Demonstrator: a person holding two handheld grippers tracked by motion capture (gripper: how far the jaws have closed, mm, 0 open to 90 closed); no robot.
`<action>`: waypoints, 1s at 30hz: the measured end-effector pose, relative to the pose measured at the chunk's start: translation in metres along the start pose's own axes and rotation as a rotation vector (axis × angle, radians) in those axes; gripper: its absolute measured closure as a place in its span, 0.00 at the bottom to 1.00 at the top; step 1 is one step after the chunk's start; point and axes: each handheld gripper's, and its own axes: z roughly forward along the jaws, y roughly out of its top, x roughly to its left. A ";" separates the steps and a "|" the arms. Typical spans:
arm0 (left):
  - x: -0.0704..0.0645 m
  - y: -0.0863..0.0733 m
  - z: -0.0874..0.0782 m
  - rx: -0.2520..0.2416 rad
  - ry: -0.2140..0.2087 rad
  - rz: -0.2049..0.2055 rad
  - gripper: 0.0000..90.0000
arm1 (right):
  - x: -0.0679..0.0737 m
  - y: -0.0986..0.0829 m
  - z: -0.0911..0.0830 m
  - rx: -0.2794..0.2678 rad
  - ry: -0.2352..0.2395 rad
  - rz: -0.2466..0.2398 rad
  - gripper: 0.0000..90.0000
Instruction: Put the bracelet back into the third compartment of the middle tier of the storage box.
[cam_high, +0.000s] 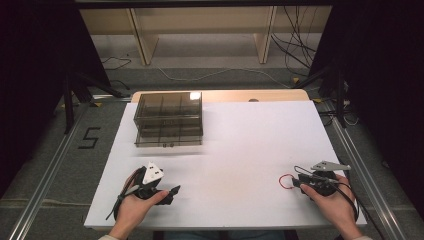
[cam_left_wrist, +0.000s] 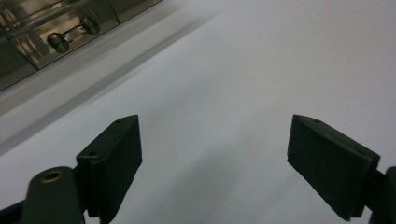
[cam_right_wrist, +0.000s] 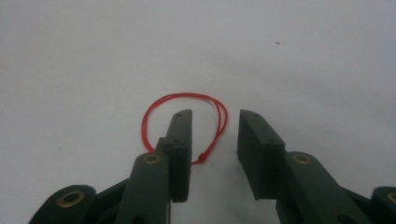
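A thin red string loop with a small knot lies flat on the white table, and it shows in the high view as a red loop at the right. My right gripper hovers over it, open, one jaw inside the loop and the other outside its right side. In the high view that right gripper sits in a hand at the table's front right. My left gripper is wide open above bare table; it appears in the high view as the left gripper at the front left.
A smoky transparent drawer box with compartments stands at the table's back left; its drawer knobs appear in the left gripper view. The white table has edges near both hands. Shelving and cables lie beyond.
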 end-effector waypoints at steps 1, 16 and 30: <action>0.000 0.000 0.000 0.000 0.000 0.000 0.20 | 0.000 0.000 0.001 0.009 0.000 0.007 0.75; -0.002 0.000 0.003 0.008 -0.006 0.013 0.20 | 0.005 0.001 0.006 0.044 -0.042 -0.042 0.91; -0.004 0.001 0.004 0.009 -0.016 0.018 0.20 | 0.001 0.001 0.006 0.023 -0.033 0.061 0.98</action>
